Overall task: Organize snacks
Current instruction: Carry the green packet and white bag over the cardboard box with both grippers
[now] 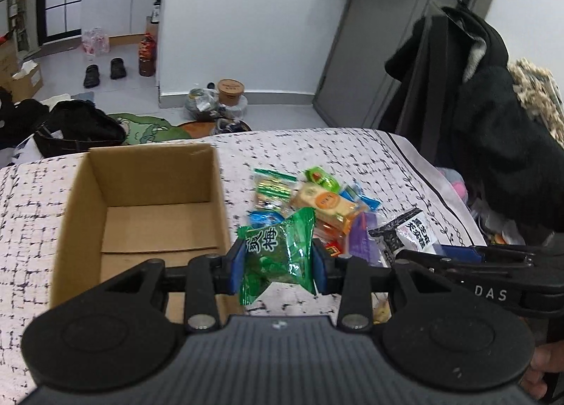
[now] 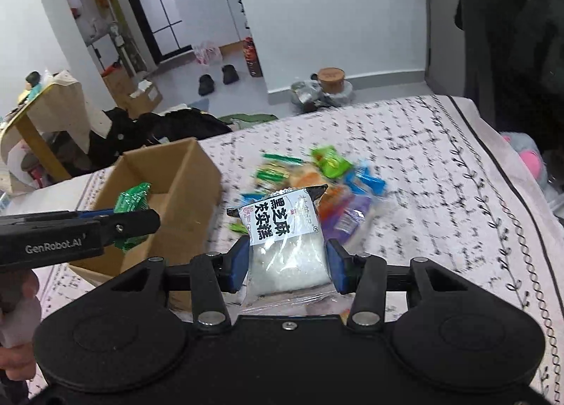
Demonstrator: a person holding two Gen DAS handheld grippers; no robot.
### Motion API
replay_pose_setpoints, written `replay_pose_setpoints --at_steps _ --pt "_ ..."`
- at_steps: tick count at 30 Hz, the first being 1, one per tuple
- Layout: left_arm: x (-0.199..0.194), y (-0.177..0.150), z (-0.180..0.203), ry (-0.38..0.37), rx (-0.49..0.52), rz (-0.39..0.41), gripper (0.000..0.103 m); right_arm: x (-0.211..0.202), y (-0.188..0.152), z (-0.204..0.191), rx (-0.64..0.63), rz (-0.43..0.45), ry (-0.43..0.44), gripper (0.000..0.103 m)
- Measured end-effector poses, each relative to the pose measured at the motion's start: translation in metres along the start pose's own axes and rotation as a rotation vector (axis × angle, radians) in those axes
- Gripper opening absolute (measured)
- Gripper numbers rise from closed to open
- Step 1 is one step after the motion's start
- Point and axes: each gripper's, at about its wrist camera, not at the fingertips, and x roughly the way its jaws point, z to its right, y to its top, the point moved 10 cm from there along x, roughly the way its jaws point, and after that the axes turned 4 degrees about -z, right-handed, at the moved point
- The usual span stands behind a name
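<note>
My left gripper (image 1: 278,264) is shut on a green snack packet (image 1: 278,253) and holds it above the cloth, just right of an open, empty cardboard box (image 1: 141,214). In the right wrist view the left gripper (image 2: 134,220) and the green packet (image 2: 132,202) hang over the near corner of the box (image 2: 183,186). My right gripper (image 2: 287,264) is shut on a white snack packet with black print (image 2: 285,239), held above the cloth near the snack pile (image 2: 317,186). It also shows in the left wrist view (image 1: 405,232). The pile (image 1: 317,200) lies right of the box.
The box and snacks sit on a table with a white patterned cloth (image 1: 352,151). A chair with dark coats (image 1: 476,105) stands at the right. Bags, shoes (image 1: 104,72) and bottles lie on the floor beyond the far edge.
</note>
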Motion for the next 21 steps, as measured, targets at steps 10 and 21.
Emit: replay_pose_setpoints --at_steps 10,21 --pt "-0.018 0.001 -0.039 0.039 -0.039 0.027 0.037 0.007 0.009 -0.047 -0.036 0.023 0.061 0.045" --pt "-0.027 -0.009 -0.083 0.098 -0.095 0.028 0.037 0.022 0.009 -0.086 -0.052 0.020 0.112 0.045"
